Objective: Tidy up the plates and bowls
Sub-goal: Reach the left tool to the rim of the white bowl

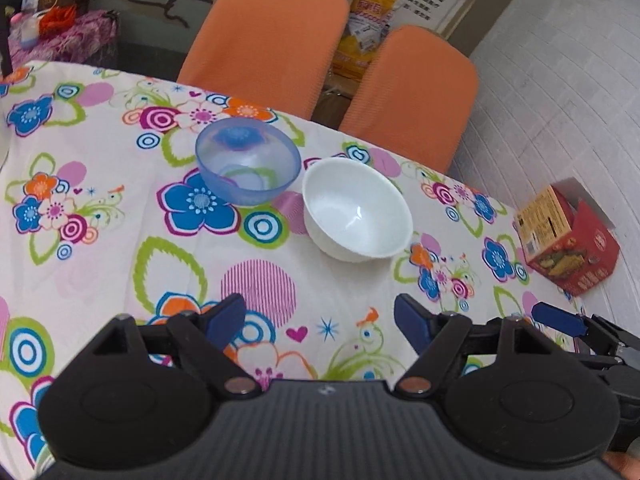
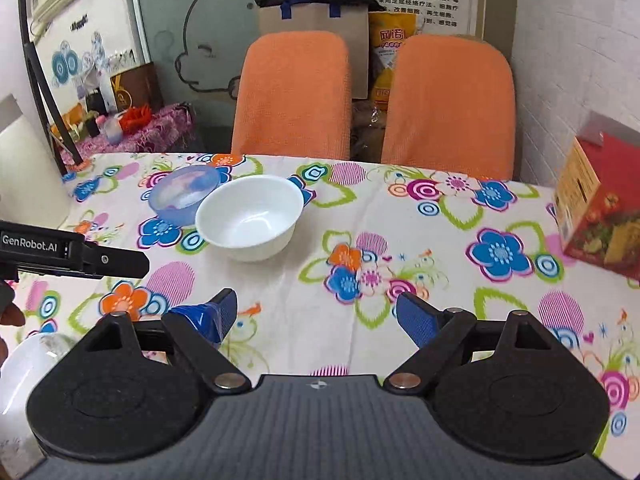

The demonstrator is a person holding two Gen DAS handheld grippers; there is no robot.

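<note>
A clear blue bowl (image 1: 248,160) and a white bowl (image 1: 357,209) stand upright side by side on the flowered tablecloth (image 1: 100,216), close together. My left gripper (image 1: 320,322) hovers open above the cloth, short of both bowls, with nothing between its fingers. In the right wrist view the white bowl (image 2: 250,216) sits ahead to the left with the blue bowl (image 2: 186,194) behind it. My right gripper (image 2: 316,316) is open and holds nothing. A white plate (image 2: 24,368) shows partly at the lower left edge. The left gripper's body (image 2: 72,254) reaches in from the left.
Two orange chairs (image 2: 292,96) (image 2: 450,104) stand at the table's far edge. A red and yellow carton (image 2: 596,200) sits at the right edge of the table. Bags and a cluttered side table (image 2: 132,128) are behind. The right gripper's finger (image 1: 560,320) shows at the right.
</note>
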